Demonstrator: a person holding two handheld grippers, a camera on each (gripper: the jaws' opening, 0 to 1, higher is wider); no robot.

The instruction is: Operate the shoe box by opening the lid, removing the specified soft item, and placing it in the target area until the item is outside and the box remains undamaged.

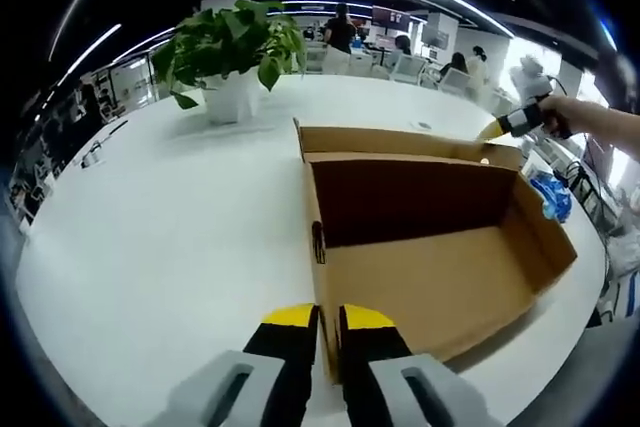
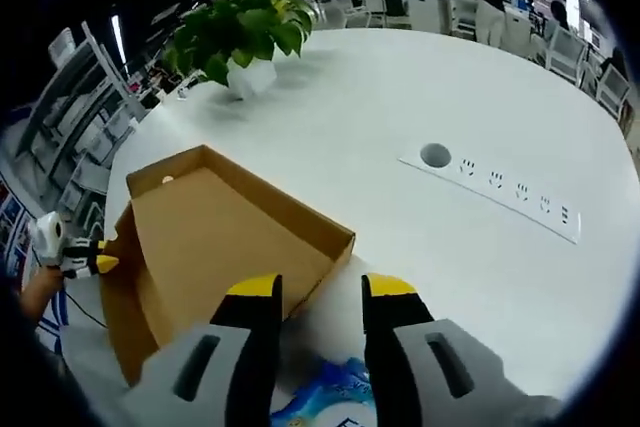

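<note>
Shoe box [image 1: 420, 247]: cardboard, open, lying on the white tabletop [image 1: 180, 227]; lid already up. In the left gripper view we see a bare inside, nothing left in it that we can make out.
Soft item [image 2: 330, 392]: blue-and-white soft pack, low in the right gripper view, on the tabletop just outside the box's near corner. Same blue thing [image 1: 552, 195] shows past the far side of the box in the left gripper view.
Left hand-held gripper [image 1: 328, 322]: jaws nearly together, straddling the near box wall; looks clamped on the cardboard edge, we judge it's steadying the box.
Right hand-held gripper [image 2: 318, 292]: jaws apart, gap clear between the tips, nothing held; poised just above the soft item. It also shows far right in the left gripper view [image 1: 497, 128], beyond the box.
Done: lid open, item outside the box, as far as we can judge.
Left: can't tell where the target area is, so can't confirm the placement. Possibly a reposition, then let go of the box wall.
Box condition: no tears or crushed walls visible.
Other: potted plant [image 1: 235, 47] well apart from the box; socket strip [image 2: 500, 187] set in the tabletop.
</note>
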